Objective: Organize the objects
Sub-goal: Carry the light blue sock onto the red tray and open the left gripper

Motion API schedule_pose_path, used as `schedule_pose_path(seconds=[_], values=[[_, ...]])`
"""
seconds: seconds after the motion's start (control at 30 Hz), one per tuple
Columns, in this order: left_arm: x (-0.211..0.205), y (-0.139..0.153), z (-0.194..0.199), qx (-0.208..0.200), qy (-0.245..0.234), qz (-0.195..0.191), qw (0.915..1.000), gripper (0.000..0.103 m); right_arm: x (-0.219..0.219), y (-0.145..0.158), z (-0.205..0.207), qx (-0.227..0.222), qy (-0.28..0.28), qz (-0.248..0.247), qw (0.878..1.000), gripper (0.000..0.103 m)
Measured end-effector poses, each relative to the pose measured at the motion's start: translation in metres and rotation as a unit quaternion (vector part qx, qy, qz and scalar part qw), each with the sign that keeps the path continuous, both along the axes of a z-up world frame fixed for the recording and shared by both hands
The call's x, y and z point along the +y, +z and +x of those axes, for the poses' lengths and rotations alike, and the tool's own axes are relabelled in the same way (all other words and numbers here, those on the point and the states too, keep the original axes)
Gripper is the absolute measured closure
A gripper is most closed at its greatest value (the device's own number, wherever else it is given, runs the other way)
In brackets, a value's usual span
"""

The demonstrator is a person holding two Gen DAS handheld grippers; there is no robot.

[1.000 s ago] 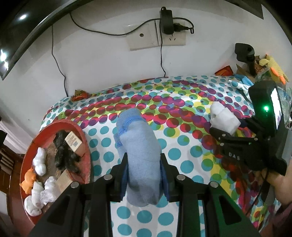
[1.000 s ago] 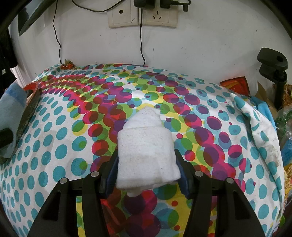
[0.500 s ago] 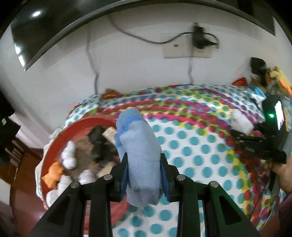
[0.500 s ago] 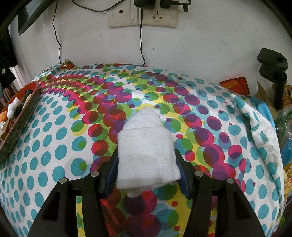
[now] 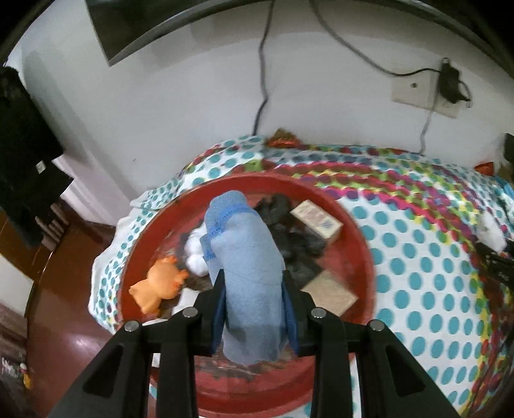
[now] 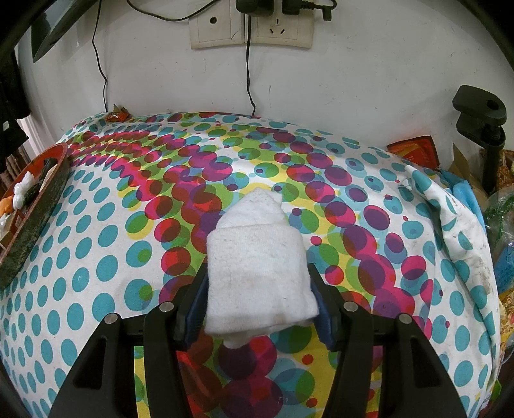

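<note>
A rolled blue sock (image 5: 244, 257) stands between the pads of my left gripper (image 5: 253, 308), which is shut on it and hangs over the round red tray (image 5: 359, 238). In the tray lie an orange toy (image 5: 157, 286), white balls (image 5: 196, 254), dark clumps (image 5: 292, 238) and two small boxes (image 5: 316, 222). My right gripper (image 6: 260, 308) is shut on a rolled white sock (image 6: 257, 267) above the dotted tablecloth (image 6: 96, 257). The tray's rim (image 6: 35, 205) shows at the left edge of the right wrist view.
The wall behind carries sockets (image 6: 250, 29) with plugs and hanging cables. A black clamp (image 6: 482, 119), a red packet (image 6: 414, 149) and blue items (image 6: 462, 189) crowd the table's right end. The table's left edge drops to a brown floor (image 5: 64, 289).
My left gripper has carried the blue sock leftward from the tablecloth's middle to above the red tray. The right gripper and its white sock have kept still.
</note>
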State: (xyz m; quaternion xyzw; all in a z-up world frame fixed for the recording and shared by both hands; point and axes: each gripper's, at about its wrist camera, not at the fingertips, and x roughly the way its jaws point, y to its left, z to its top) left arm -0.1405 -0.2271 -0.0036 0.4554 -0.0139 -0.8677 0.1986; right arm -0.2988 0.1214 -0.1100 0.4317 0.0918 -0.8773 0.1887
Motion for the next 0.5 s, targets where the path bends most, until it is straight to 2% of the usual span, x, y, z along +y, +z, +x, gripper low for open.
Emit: schedule_pose_path(seconds=[0.5], values=[[-0.054,-0.026,-0.003,-0.02,0.042,0.026,0.9986,0.072,0.001,-0.001,0.0,0.001,0.0,0.001,1.0,0.048]])
